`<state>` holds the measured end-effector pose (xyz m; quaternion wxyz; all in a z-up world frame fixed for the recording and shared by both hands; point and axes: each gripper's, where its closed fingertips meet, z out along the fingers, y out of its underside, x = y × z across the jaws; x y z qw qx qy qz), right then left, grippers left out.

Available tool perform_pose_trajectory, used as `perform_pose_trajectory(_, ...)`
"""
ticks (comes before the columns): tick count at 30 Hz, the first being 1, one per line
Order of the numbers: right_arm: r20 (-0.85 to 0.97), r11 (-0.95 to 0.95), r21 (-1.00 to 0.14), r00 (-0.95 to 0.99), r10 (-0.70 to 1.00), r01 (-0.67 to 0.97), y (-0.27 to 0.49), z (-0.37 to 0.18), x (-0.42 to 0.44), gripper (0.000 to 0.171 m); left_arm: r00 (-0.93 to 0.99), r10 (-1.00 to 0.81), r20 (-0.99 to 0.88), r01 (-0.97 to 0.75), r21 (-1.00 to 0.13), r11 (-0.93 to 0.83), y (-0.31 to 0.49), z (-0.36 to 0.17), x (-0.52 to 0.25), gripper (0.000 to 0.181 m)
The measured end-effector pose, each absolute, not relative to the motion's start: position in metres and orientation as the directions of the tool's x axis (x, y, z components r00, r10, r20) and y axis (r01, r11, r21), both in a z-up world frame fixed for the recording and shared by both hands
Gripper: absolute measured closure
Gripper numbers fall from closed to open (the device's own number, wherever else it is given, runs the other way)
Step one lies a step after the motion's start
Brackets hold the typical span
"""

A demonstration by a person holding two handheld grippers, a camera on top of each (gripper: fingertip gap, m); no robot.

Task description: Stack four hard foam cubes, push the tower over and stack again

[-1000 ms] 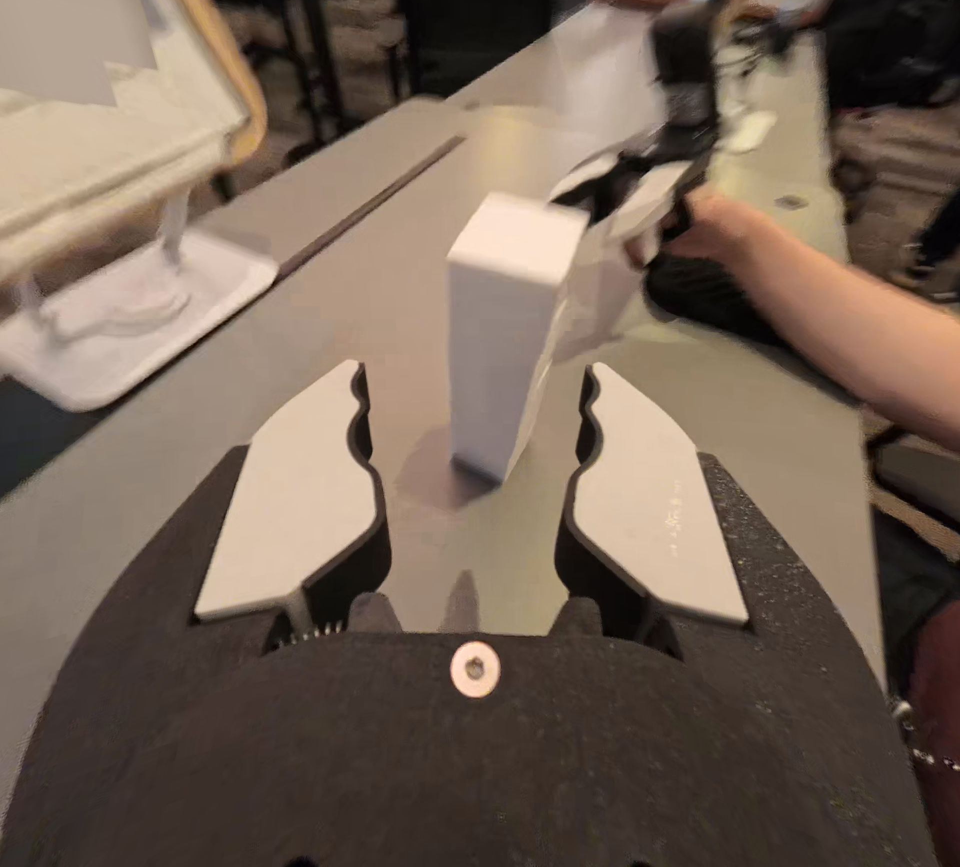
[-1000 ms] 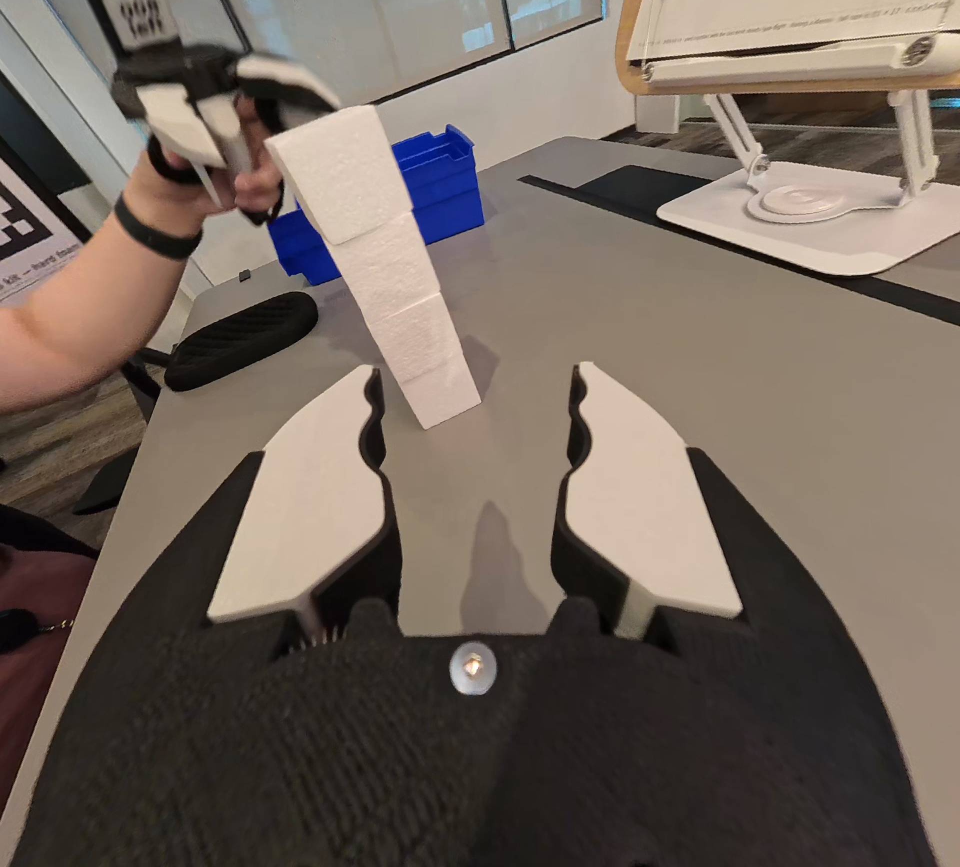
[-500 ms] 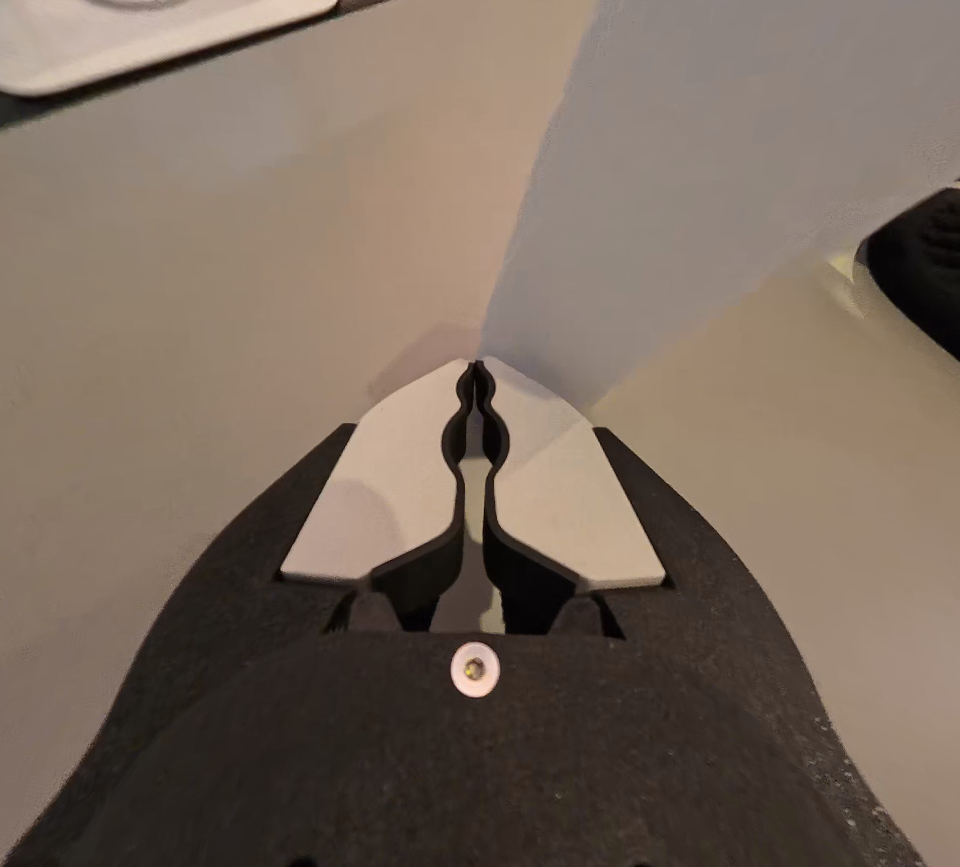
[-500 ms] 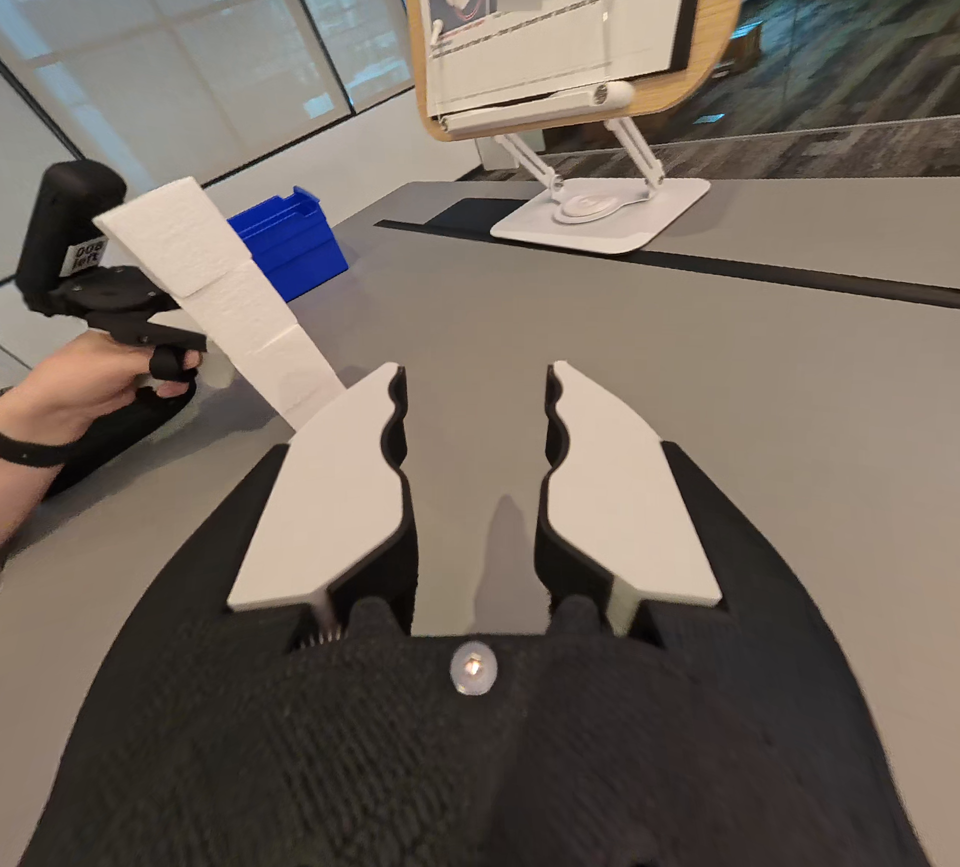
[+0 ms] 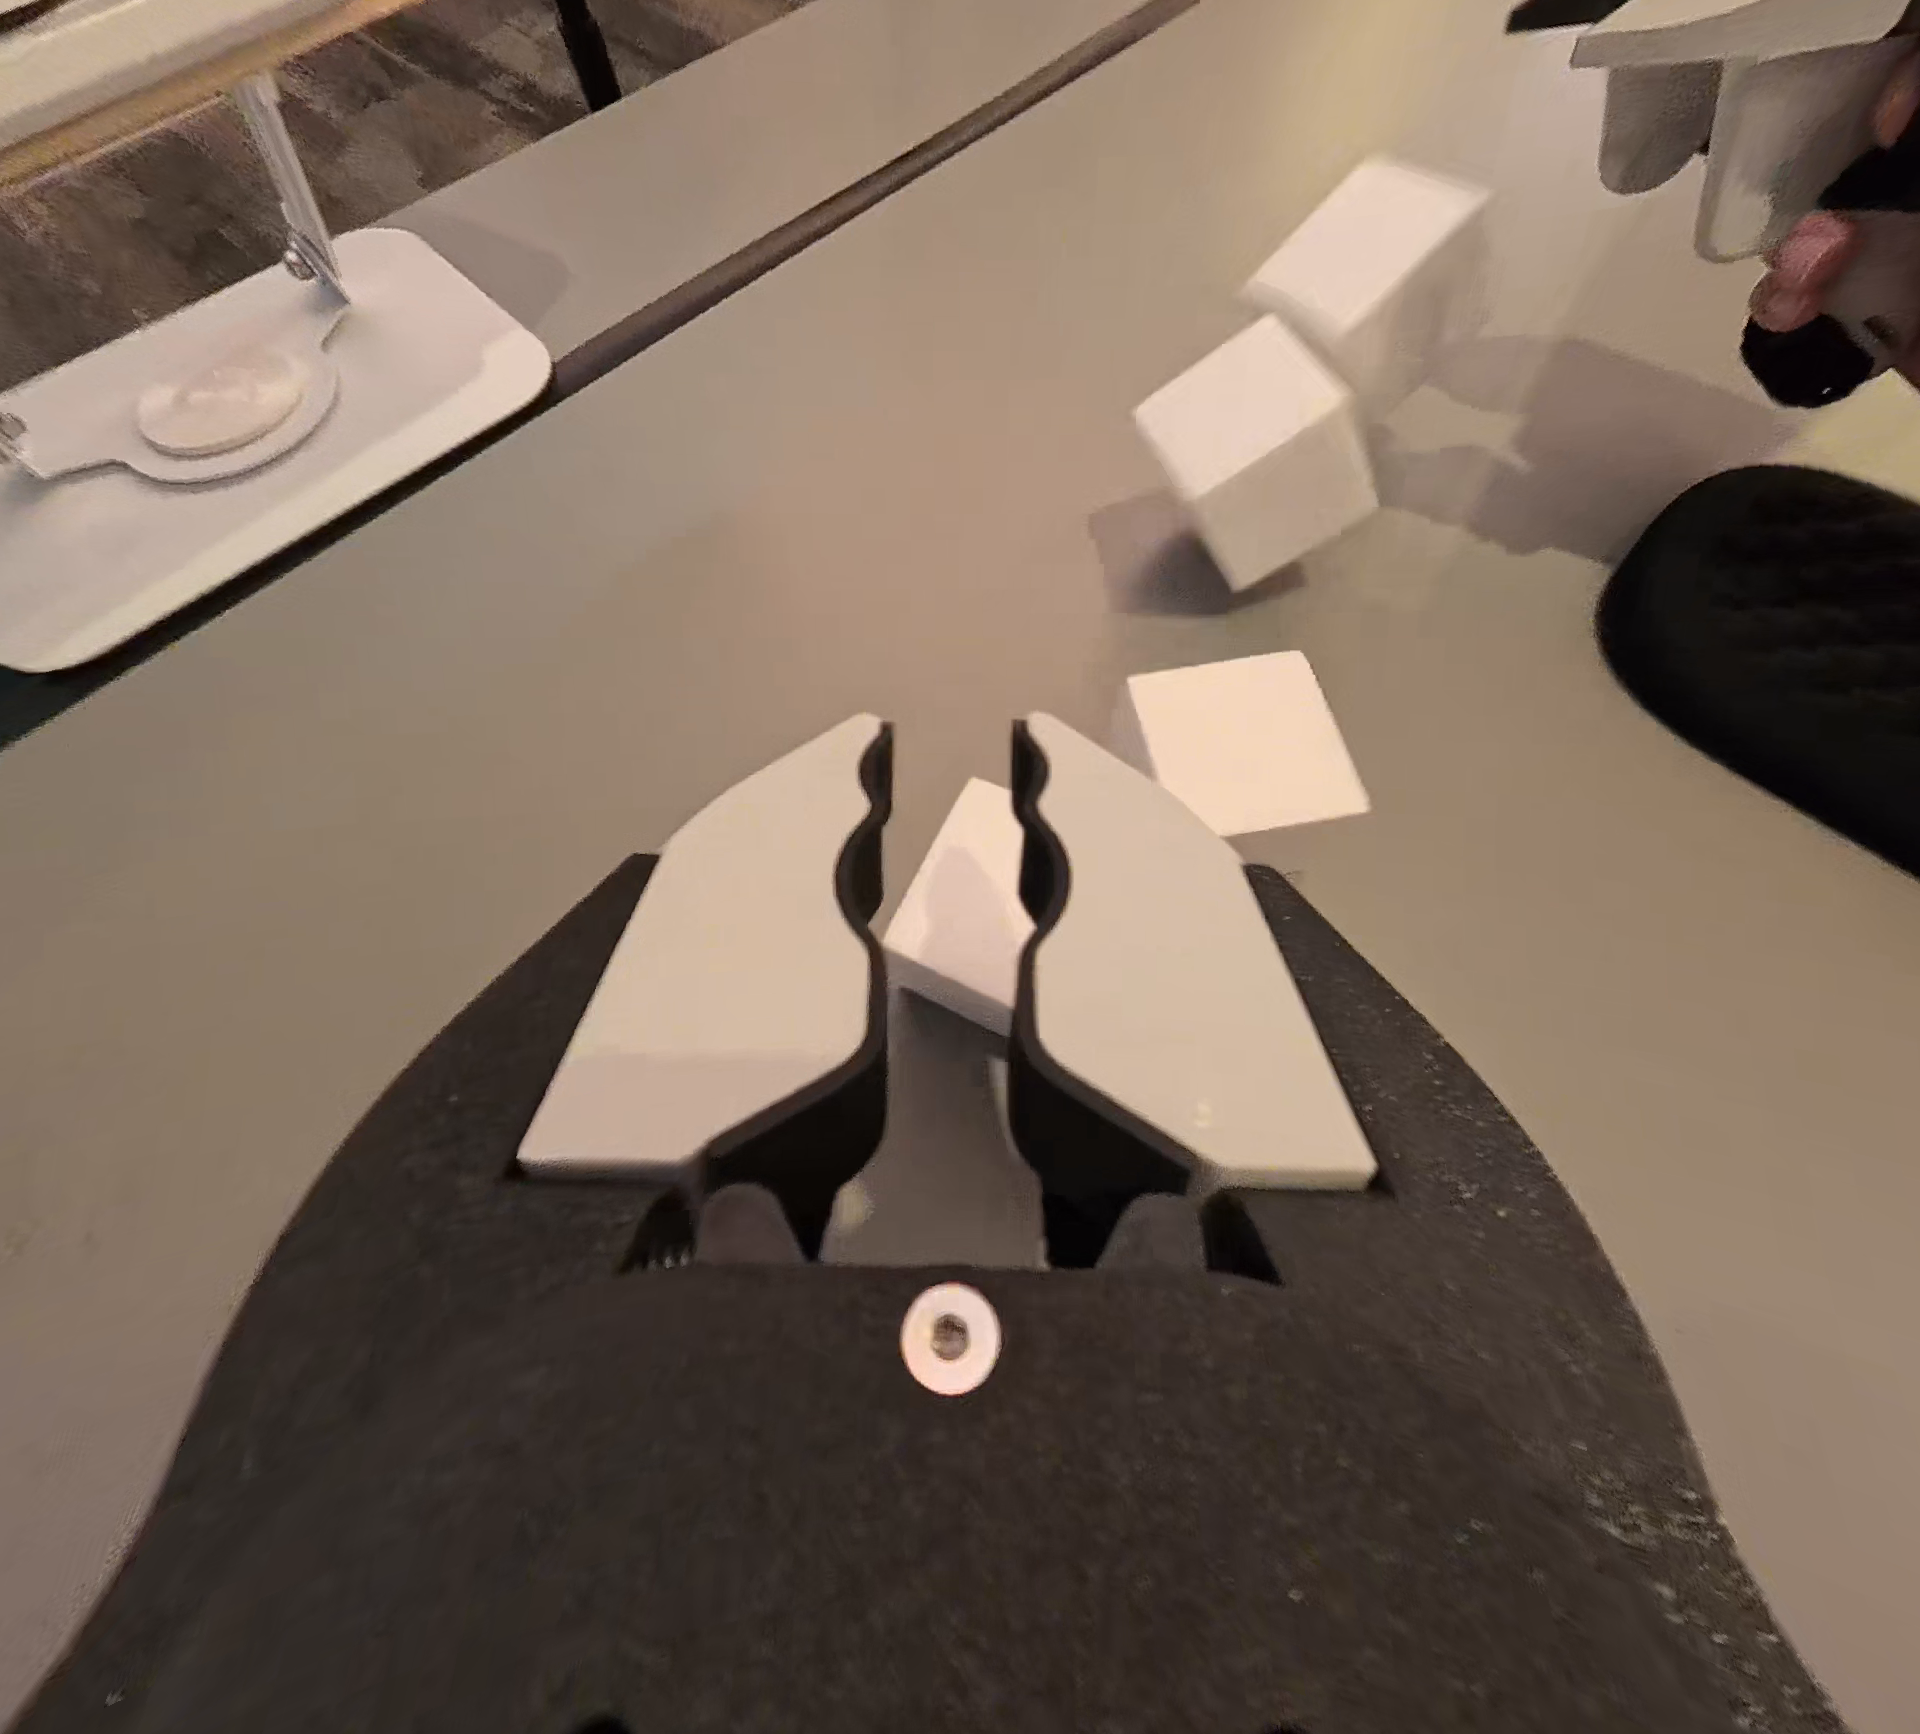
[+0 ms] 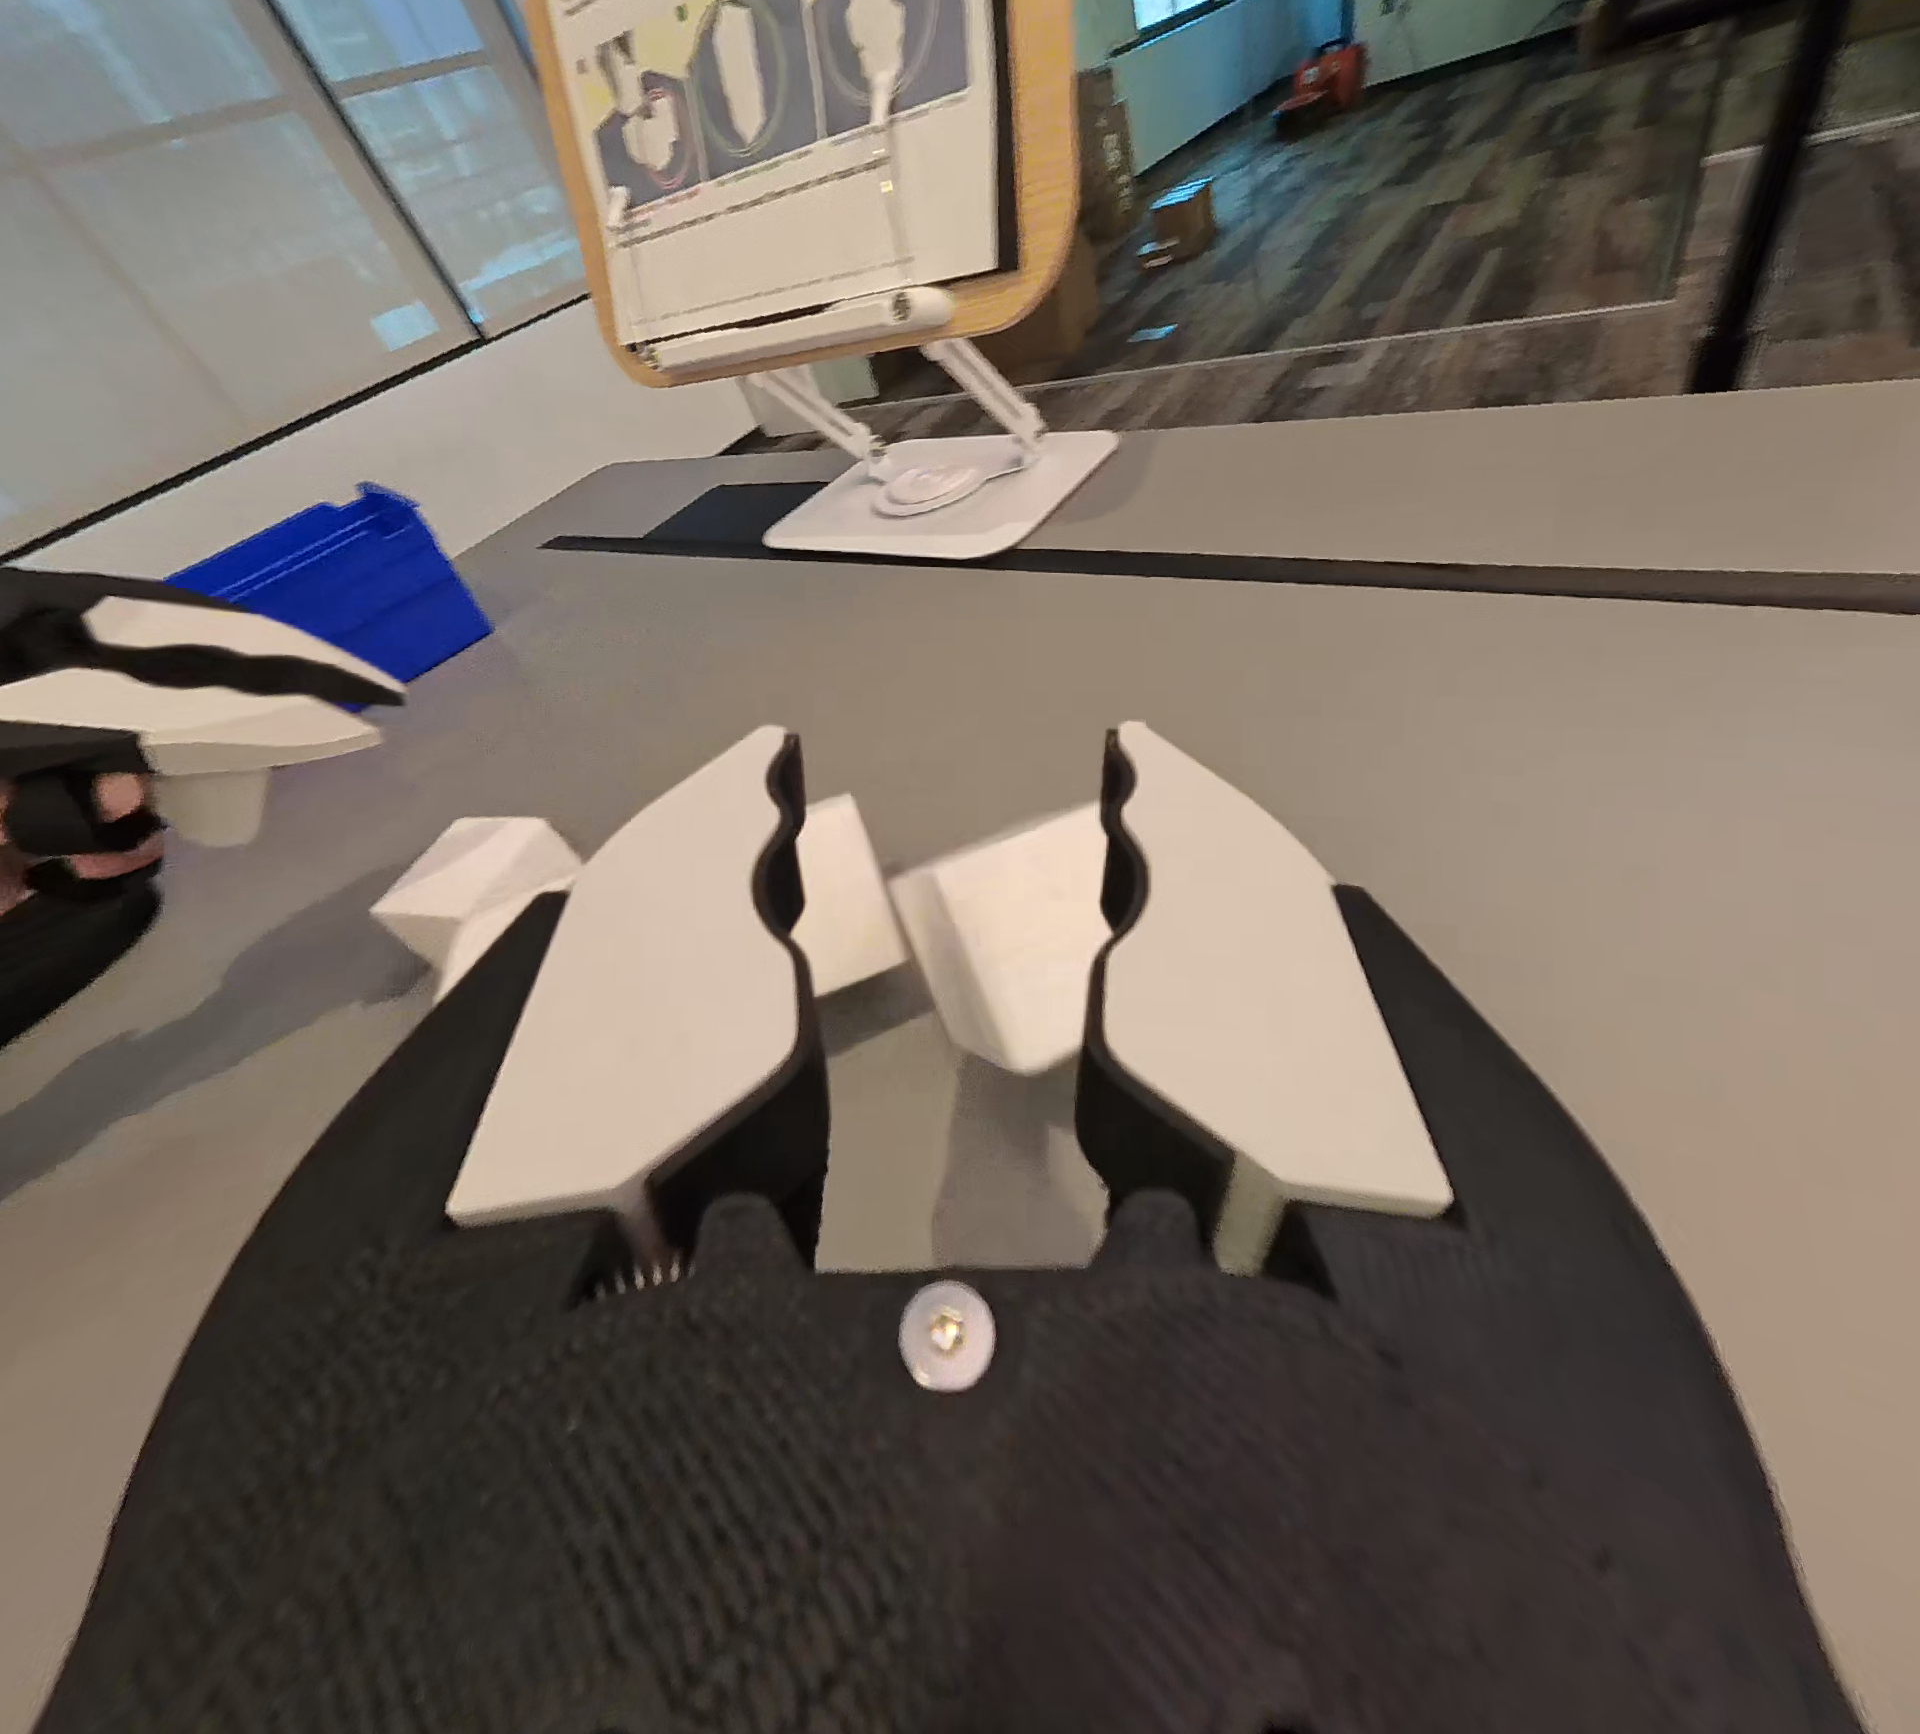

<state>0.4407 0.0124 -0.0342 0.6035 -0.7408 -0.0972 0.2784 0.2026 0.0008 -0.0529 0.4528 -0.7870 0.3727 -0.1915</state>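
The four white foam cubes lie scattered on the grey table. In the left wrist view one cube shows under my left gripper, whose fingers stand a narrow gap apart and hold nothing. A second cube lies flat just right of it. A third is tipped on an edge and a fourth is blurred behind it. My right gripper is open and empty over two cubes; another cube lies to the left. Each gripper shows in the other's view.
A document stand with a white base is at the table's far side beyond a dark seam. A blue bin sits at the far left. A black padded armrest is at the table's edge. The tips of one gripper are about 25 centimeters away from the tips of the other.
The leaning tower has fallen and its cubes have scattered. My left gripper shut, pushed the tower, and has now parted slightly. My right gripper moved down over the cubes.
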Motion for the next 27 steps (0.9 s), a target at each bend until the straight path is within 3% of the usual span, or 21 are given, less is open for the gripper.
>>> perform_pose_trajectory(3,-0.28,-0.233,-0.952,0.877,0.391,-0.199,0.011,-0.035,0.469,0.111,0.612,-0.785,0.098,-0.293,-0.894,-0.34,-0.004,-0.056,0.196,0.128)
perform_pose_trajectory(6,-0.264,-0.202,-0.956,0.919,0.293,-0.21,0.008,-0.035,0.497,0.108,0.553,-0.822,0.136,-0.229,-0.924,-0.307,-0.012,-0.061,0.19,0.114)
perform_pose_trajectory(10,-0.269,-0.184,-0.955,0.944,0.193,-0.235,-0.003,-0.036,0.528,0.105,0.503,-0.865,0.008,-0.273,-0.947,-0.167,-0.017,-0.072,0.186,0.099)
perform_pose_trajectory(14,-0.19,-0.29,-0.947,0.969,0.161,-0.138,-0.017,-0.055,0.535,0.093,0.433,-0.901,0.026,-0.381,-0.901,-0.209,-0.025,-0.104,0.192,0.088)
perform_pose_trajectory(17,-0.068,-0.339,-0.94,0.993,0.095,-0.032,-0.027,-0.069,0.551,0.089,0.41,-0.912,-0.002,-0.439,-0.877,-0.196,-0.025,-0.117,0.195,0.087)
perform_pose_trajectory(21,-0.043,-0.397,-0.918,0.997,0.061,-0.015,-0.037,-0.087,0.574,0.087,0.381,-0.924,-0.022,-0.489,-0.853,-0.182,-0.024,-0.127,0.204,0.09)
perform_pose_trajectory(24,0.01,-0.449,-0.893,1.0,0.027,0.021,-0.047,-0.102,0.597,0.085,0.365,-0.93,-0.049,-0.51,-0.846,-0.156,-0.023,-0.128,0.211,0.1)
perform_pose_trajectory(26,0.023,-0.436,-0.9,1.0,0.021,0.03,-0.051,-0.105,0.607,0.085,0.358,-0.93,-0.079,-0.534,-0.835,-0.135,-0.023,-0.131,0.212,0.122)
perform_pose_trajectory(27,0.009,-0.423,-0.906,1.0,0.03,0.02,-0.05,-0.106,0.608,0.085,0.353,-0.932,-0.087,-0.535,-0.836,-0.124,-0.024,-0.132,0.212,0.123)
